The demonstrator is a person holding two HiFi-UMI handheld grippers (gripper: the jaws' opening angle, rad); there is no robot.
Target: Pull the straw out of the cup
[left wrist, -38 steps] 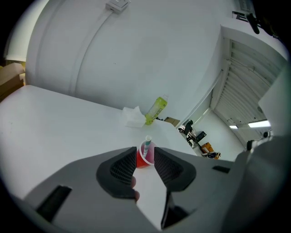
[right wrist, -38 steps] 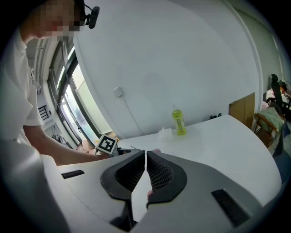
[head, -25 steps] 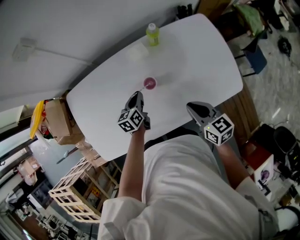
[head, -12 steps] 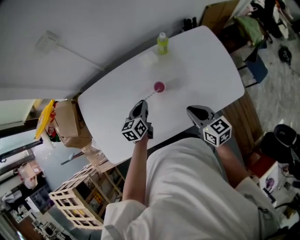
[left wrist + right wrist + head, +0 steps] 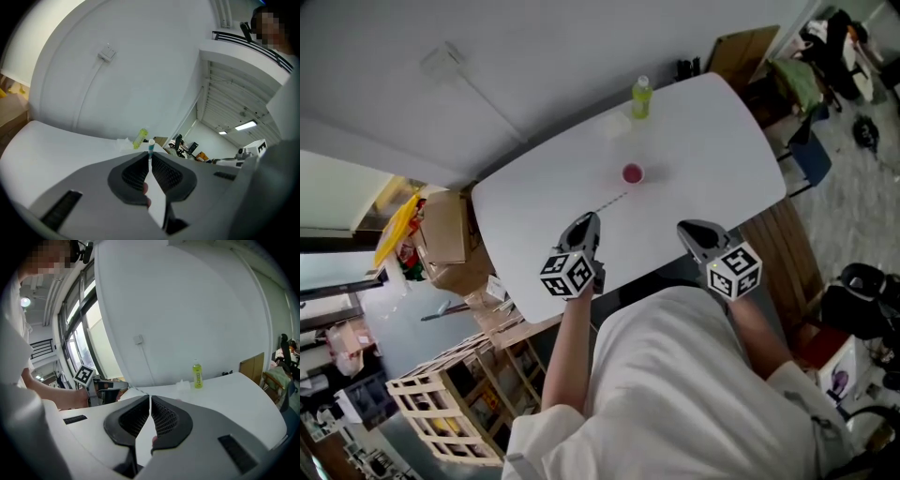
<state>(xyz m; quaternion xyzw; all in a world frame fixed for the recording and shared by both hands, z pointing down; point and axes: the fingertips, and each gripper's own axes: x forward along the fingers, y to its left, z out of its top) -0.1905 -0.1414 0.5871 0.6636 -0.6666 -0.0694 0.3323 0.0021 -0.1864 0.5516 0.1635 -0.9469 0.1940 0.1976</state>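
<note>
1 thin white straw (image 5: pixel 150 149) clamped in my left tongs (image 5: pixel 589 218), outside small pink cup (image 5: pixel 632 173) on white bench (image 5: pixel 712 141); my right tongs (image 5: pixel 687 228) closed together, empty.

In the head view's centre the straw (image 5: pixel 614 201) is a hairline, its near end hidden by the left gripper (image 5: pixel 589 219). The shirt (image 5: pixel 675 394) covers the table's (image 5: pixel 703 131) near edge.

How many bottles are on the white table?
1: a green bottle at the table's far edge, beyond the pink cup. None appears hidden.
</note>
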